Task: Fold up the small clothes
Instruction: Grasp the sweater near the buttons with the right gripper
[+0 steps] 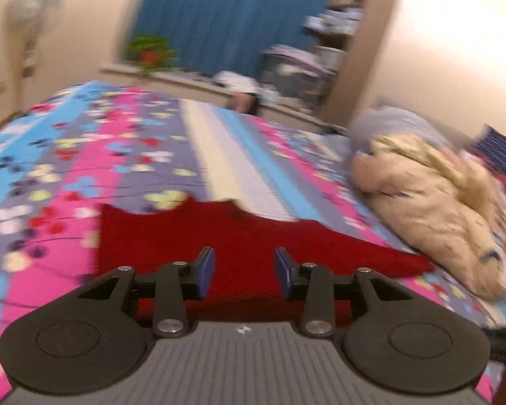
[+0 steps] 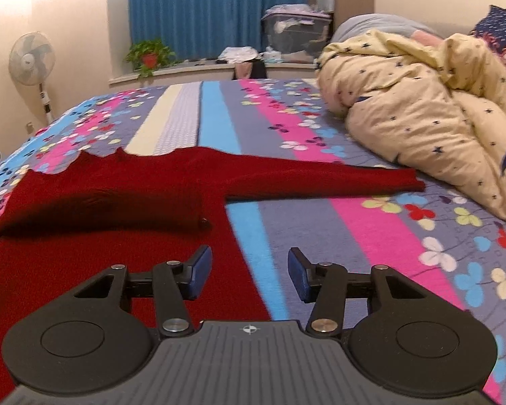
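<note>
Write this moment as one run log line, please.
left gripper: open, empty | right gripper: open, empty | red sweater: flat on bedspread, one sleeve folded in, other outstretched

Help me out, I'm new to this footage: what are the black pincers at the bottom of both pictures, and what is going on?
Those are two handheld grippers, one in each of a person's hands, each with a camera looking along its fingers. One picture is from the left gripper, the other from the right gripper. Both stand open and hold nothing. A red sweater lies spread on the flowered bedspread, one sleeve stretched out toward a cream quilt; the other side already looks folded over. The left view is blurred.
</note>
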Tool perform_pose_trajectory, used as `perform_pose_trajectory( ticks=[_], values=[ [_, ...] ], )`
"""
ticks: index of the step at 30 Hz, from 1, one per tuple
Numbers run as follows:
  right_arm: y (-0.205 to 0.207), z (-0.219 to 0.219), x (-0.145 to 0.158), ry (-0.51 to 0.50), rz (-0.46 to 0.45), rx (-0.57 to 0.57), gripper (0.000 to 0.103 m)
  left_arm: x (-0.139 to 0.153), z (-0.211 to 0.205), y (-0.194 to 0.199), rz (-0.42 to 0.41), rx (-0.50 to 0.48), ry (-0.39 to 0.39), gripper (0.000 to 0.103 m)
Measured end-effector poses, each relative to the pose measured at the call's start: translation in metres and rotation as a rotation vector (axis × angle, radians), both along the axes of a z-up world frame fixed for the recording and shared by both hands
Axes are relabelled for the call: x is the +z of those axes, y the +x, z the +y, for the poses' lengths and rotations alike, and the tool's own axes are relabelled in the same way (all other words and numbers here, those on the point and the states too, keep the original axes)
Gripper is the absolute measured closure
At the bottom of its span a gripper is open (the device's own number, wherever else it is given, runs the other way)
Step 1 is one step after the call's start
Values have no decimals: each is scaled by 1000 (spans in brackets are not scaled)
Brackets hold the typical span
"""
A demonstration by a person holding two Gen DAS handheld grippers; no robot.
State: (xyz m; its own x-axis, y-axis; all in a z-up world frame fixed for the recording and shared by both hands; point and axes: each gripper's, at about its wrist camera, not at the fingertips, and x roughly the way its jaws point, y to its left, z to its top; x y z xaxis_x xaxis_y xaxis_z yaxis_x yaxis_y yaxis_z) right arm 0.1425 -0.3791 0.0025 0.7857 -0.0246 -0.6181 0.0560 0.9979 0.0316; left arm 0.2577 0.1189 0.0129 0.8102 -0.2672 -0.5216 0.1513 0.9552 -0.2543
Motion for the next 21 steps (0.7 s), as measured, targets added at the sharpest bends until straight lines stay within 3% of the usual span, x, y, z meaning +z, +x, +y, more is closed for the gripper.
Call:
perform_pose_trajectory(
  ticks=[4,7,10,13,15,17,18,21],
  values=[
    [22,23,-15,83,43,35,52,-4,51,22,112,168,33,59],
    [55,40,-34,223,102,4,49,-13,81,36,183,242,-29,59],
    [87,45,-54,395,169,-106,44,-14,93,41,208,255,-50,59],
    [108,45,-71,481,223,-275,43,-10,95,39,204,239,-62,59],
    [118,46,-72,523,203,-349,42,-9,91,34,198,227,-70,59],
    [131,52,-68,506,192,-364,62,-8,88,35,191,214,-74,59],
    [138,56,-66,490,190,-356,89,-6,84,30,188,210,-72,59],
    [161,71,-45,421,140,-285,93,-8,85,32,181,209,-70,59]
  ],
)
